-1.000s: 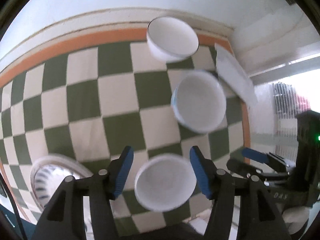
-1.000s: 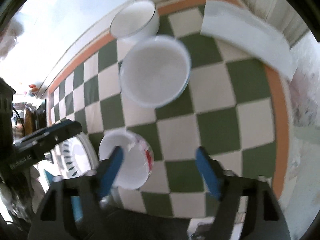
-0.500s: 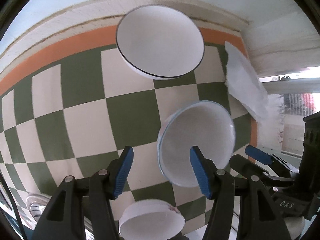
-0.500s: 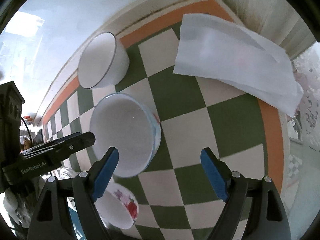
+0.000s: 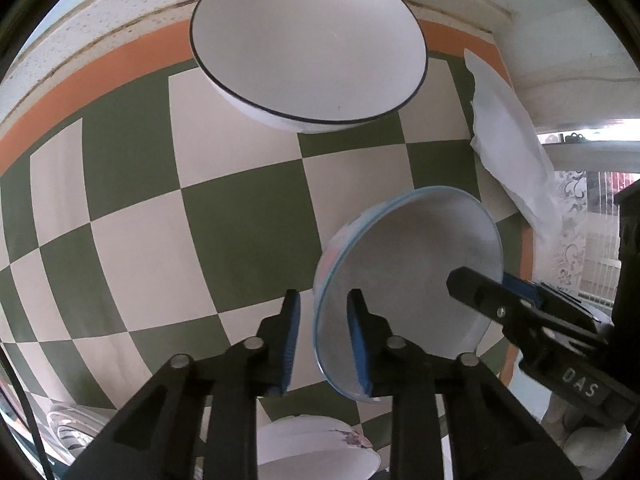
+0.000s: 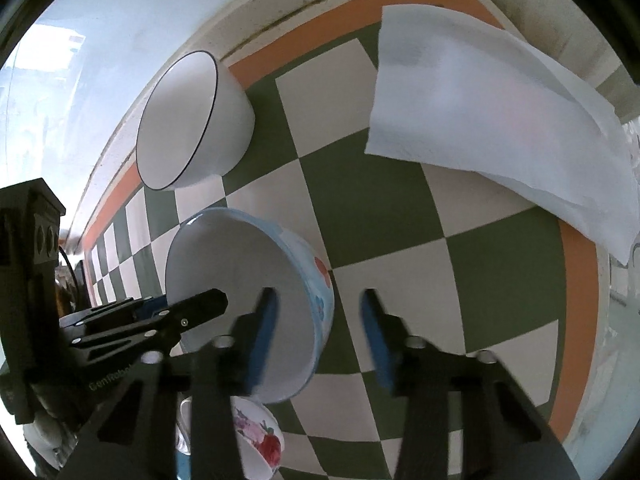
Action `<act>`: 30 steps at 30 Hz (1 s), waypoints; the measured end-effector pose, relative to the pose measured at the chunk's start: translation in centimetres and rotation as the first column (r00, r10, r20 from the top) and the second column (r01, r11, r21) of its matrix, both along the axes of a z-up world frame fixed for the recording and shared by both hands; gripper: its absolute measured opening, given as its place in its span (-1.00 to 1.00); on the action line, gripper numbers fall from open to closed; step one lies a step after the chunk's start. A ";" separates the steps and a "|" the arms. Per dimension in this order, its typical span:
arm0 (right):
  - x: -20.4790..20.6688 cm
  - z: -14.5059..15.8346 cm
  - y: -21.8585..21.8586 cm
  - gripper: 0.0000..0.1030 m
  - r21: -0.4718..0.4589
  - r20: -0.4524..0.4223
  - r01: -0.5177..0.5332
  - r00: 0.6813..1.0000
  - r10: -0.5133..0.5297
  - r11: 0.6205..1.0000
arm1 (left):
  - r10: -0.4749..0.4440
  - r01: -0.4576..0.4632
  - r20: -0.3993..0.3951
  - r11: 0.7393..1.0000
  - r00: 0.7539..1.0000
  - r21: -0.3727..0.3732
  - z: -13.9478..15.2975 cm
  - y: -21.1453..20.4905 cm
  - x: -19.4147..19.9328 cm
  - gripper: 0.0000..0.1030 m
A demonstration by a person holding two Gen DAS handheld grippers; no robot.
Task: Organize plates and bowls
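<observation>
A blue-rimmed bowl (image 5: 412,280) with flower prints sits on the green-and-white checked cloth. My left gripper (image 5: 324,332) straddles its left rim, one finger outside and one inside, with a visible gap. My right gripper (image 6: 320,340) straddles its right wall (image 6: 320,280), partly closed, fingers blurred. A large white bowl with a dark rim (image 5: 308,44) stands farther back near the wall; it also shows in the right wrist view (image 6: 188,120). A small flowered bowl (image 5: 316,452) lies close below the grippers, seen also in the right wrist view (image 6: 260,440).
A white paper sheet (image 6: 492,120) lies at the table's far right corner by the orange border. A patterned plate (image 5: 68,428) peeks in at the lower left. The wall runs right behind the large white bowl.
Both grippers moved forward and down to the blue-rimmed bowl. Both narrowed their jaws around its opposite rims. The small flowered bowl has slid toward the bottom of both views.
</observation>
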State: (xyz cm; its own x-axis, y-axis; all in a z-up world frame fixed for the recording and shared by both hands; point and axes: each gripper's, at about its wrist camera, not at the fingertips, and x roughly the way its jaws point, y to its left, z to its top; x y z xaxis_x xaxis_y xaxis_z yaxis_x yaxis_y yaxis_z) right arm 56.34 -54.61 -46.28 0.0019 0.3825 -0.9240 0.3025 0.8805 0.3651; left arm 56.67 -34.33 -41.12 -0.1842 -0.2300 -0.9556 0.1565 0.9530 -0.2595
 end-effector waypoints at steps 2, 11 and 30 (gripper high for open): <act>0.0 -0.1 0.3 -0.63 -0.003 -0.002 -0.010 1.000 0.010 1.000 | -0.004 0.004 -0.003 1.000 1.000 -0.005 -0.1 -0.1 0.0 -0.68; 0.1 -0.4 0.4 -0.79 -0.023 -0.017 -0.002 1.000 0.002 1.000 | -0.027 0.027 0.006 1.000 1.000 -0.005 0.2 -0.6 -0.2 -0.72; -3.8 8.0 2.6 -0.80 -0.006 0.053 -0.043 0.998 0.043 0.999 | -0.028 0.033 0.103 0.998 0.994 -0.044 8.0 3.4 -4.2 -0.72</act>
State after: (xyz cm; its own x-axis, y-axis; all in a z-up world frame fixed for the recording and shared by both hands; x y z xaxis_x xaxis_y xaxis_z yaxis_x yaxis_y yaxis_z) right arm 52.58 -51.99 -38.32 0.0344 0.3792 -0.9247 0.2445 0.8939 0.3757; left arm 52.49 -30.90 -33.13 -0.0939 -0.2695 -0.9584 0.2132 0.9349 -0.2838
